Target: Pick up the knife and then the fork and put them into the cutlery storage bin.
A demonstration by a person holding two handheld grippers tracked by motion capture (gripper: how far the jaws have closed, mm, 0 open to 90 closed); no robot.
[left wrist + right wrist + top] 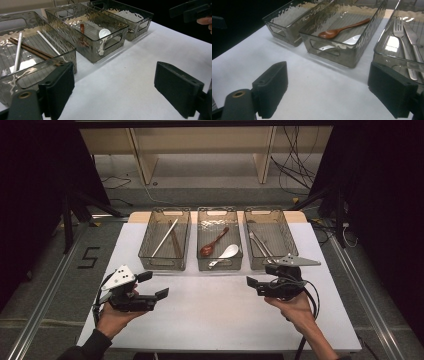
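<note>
Your left gripper [113,91] hangs over the white table surface [130,75] with its two black jaws spread wide and nothing between them. Just beyond the left jaw stands a smoky clear plastic bin [35,67] holding brown wooden chopsticks [32,51] and white chopsticks [17,53]. The middle bin [100,47] holds a white ceramic spoon [104,33].

— Where was there room to pass?
— The near half of the white surface [215,315] lay bare between the left claw [152,285] and the right claw [257,284], both gaping wide.
— And what blocked the far side?
— Three bins stood in a row: left bin [165,240], middle bin [218,240], right bin [270,237], with only narrow gaps between their walls.
</note>
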